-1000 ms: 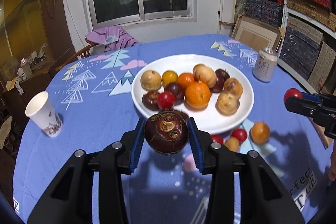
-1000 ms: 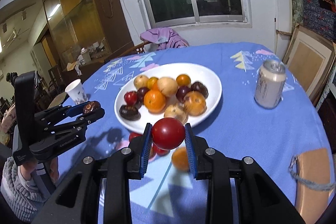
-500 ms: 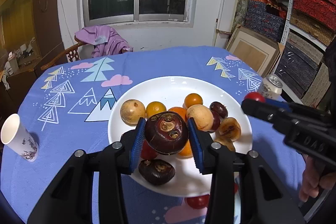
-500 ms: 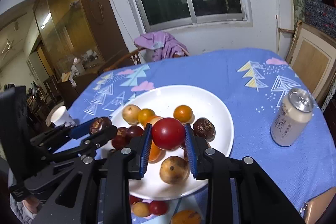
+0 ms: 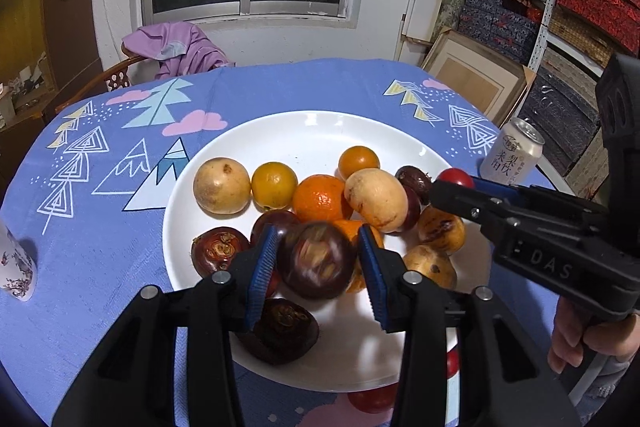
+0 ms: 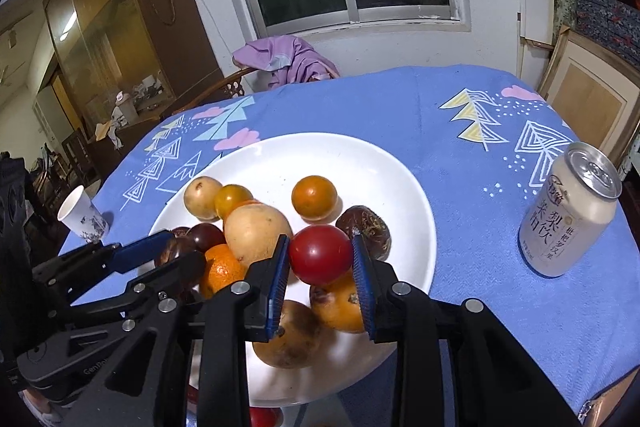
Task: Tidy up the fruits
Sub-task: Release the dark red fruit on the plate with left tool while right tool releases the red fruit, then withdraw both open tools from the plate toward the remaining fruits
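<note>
Fruit heaped on white plate (image 5: 304,131) at middle of blue patterned tablecloth (image 5: 100,267): oranges, pale yellow-brown rounds, dark maroon ones. Dark maroon fruit (image 5: 316,261), glossy and motion-blurred, between blue pads of left gripper (image 5: 318,261) above plate's near side; jaws opening, gaps visible on both sides, grip released. Smooth shiny red fruit (image 6: 320,254) clenched between pads of right gripper (image 6: 320,259) over plate's right half. More red fruit (image 5: 372,398) on cloth just off near rim. Pale drink can (image 6: 570,221) upright right of plate; paper cup (image 6: 82,215) left.
</note>
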`<state>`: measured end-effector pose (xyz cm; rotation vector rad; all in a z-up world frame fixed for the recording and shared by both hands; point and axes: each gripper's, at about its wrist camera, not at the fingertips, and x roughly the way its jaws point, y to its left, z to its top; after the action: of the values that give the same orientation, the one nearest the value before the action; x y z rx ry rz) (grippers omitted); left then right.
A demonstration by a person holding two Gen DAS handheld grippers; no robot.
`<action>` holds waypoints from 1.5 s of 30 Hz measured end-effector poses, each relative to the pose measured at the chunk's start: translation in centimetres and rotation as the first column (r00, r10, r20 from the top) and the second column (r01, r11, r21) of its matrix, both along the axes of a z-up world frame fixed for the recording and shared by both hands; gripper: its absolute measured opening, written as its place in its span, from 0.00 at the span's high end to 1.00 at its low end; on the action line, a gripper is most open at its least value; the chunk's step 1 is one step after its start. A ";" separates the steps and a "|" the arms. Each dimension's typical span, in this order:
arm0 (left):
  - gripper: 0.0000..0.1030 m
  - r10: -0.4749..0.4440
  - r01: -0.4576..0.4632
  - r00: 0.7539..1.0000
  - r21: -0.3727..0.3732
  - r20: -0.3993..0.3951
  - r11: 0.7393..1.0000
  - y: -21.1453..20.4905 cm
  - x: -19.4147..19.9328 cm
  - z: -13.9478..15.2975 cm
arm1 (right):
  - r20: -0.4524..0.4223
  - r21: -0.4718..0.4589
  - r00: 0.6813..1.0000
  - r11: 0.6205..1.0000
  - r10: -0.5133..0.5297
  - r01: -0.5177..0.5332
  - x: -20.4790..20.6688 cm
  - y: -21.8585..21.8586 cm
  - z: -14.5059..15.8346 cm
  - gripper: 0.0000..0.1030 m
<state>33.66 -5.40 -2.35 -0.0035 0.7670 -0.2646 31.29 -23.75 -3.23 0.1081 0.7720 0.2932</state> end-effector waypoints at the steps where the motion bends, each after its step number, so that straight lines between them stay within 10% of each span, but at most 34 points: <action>1: 0.50 0.002 -0.002 1.000 0.000 0.002 1.000 0.0 -0.1 0.0 | 0.004 0.001 1.000 1.000 -0.001 0.001 0.0 0.0 0.0 0.57; 4: 0.34 0.013 -0.013 1.000 -0.011 0.018 1.000 0.4 -0.5 0.5 | 0.025 0.002 1.000 1.000 -0.008 0.008 -0.3 -0.1 0.3 0.46; 16: 0.26 0.054 -0.055 0.997 0.010 0.053 0.998 2.1 -5.2 3.0 | 0.122 0.087 0.993 0.996 -0.007 -0.004 -6.3 -1.9 5.5 0.27; 27: 0.21 -0.008 0.005 1.000 0.154 0.022 0.988 -1.2 -12.1 -1.6 | 0.098 0.191 0.992 0.980 -0.080 0.060 -12.4 -7.2 3.9 0.16; 45: 0.11 0.083 -0.077 0.996 0.129 -0.041 0.989 -0.9 -8.1 -3.4 | 0.035 0.253 0.997 0.966 -0.070 0.059 -12.6 -8.0 2.5 0.16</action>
<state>25.54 -6.31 -5.72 0.0798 0.8269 -0.1392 18.72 -31.79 -0.70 0.3650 0.6835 0.3296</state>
